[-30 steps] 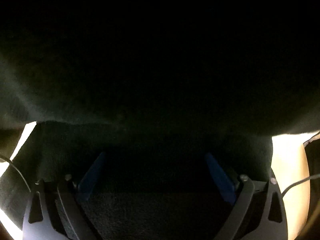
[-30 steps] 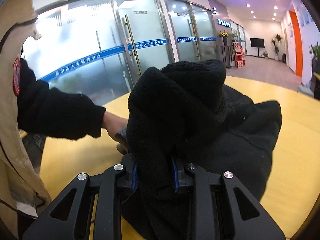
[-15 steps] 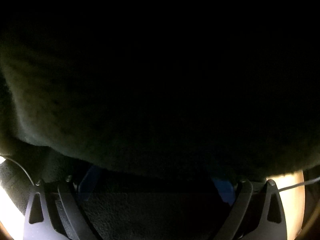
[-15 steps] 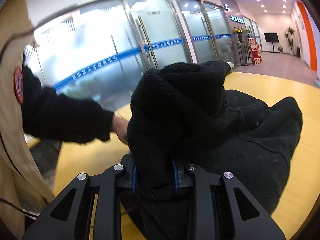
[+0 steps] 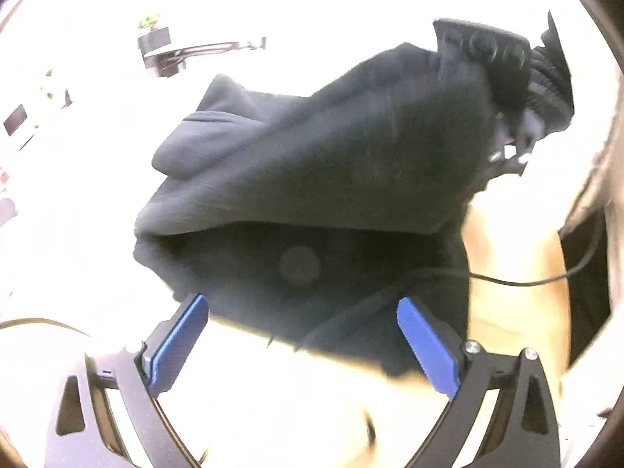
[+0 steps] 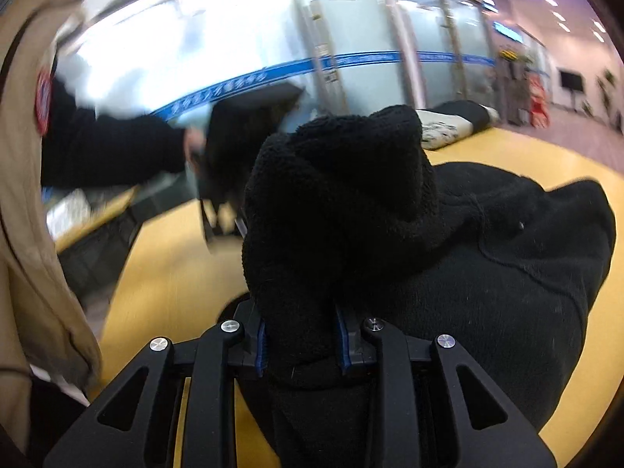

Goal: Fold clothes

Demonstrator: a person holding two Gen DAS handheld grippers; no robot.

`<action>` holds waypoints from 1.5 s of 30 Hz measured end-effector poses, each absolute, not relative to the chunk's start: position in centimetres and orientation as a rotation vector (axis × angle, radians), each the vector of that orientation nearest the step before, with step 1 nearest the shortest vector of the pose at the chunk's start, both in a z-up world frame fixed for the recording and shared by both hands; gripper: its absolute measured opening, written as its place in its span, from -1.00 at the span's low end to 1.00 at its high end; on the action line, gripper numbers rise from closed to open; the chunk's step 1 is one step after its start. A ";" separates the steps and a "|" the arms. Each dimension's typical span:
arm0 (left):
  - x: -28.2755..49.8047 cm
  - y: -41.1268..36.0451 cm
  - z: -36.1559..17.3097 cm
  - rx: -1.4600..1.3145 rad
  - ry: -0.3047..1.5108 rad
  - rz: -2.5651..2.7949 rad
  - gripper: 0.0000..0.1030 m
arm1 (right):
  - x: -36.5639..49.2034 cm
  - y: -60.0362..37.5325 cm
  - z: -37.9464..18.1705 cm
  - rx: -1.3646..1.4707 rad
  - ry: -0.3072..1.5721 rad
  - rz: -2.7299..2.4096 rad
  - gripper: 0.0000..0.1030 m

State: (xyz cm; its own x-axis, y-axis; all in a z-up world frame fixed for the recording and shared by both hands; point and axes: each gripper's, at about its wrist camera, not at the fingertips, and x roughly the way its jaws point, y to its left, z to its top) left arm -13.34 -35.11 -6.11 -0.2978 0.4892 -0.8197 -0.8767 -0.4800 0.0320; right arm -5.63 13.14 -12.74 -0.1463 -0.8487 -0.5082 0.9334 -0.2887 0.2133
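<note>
Right gripper is clamped tight on a bunch of the black fleece. Left gripper hangs wide open, holding nothing, near the fleece on the yellow table.

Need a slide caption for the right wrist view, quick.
Right gripper clamped on a bunched fold of black fleece garment over the yellow table.

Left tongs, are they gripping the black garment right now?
No, the left tongs stand wide open, their blue pads apart with nothing between, and the black garment lies just beyond them.

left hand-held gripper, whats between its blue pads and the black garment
In the left wrist view, bare pale table shows between the open left hand-held gripper and the black garment.
</note>
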 end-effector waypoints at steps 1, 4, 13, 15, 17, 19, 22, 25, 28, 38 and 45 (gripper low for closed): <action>-13.0 -35.7 -5.2 -0.964 0.618 1.921 0.94 | -5.1 12.8 -13.3 0.636 0.217 -1.735 -0.50; -14.1 -38.1 -2.7 -0.956 0.593 1.986 0.94 | -3.0 13.6 -15.3 0.602 0.340 -1.679 -0.49; -16.0 -23.9 -2.9 -0.773 0.312 2.026 0.94 | 2.2 14.7 -17.5 0.443 0.674 -1.571 -0.35; -17.6 -21.2 -3.6 -0.724 0.277 1.986 0.94 | 2.4 15.1 -17.7 0.427 0.693 -1.560 -0.32; -18.2 -19.1 -5.4 -0.723 0.322 1.919 0.94 | 2.6 15.3 -17.8 0.422 0.701 -1.559 -0.32; -18.7 -16.6 -9.5 -0.835 0.364 1.835 0.94 | 2.6 15.6 -17.8 0.431 0.691 -1.561 -0.31; -18.0 -16.6 -12.5 -0.873 0.363 1.809 0.94 | 2.6 16.1 -17.2 0.474 0.670 -1.586 -0.32; -16.0 -19.5 -11.8 -0.863 0.384 1.823 0.94 | 4.2 19.1 -16.9 0.443 0.741 -1.676 -0.14; -15.3 -17.7 -13.8 -0.844 0.386 1.845 0.94 | 5.7 21.9 -17.0 0.412 0.819 -1.790 0.13; -12.2 -16.2 -15.4 -0.823 0.351 1.896 0.99 | 1.9 28.4 -18.5 0.652 0.689 -2.077 0.45; -12.4 -16.1 -15.3 -0.830 0.350 1.918 0.99 | 2.2 29.9 -18.5 0.855 0.407 -2.279 -0.18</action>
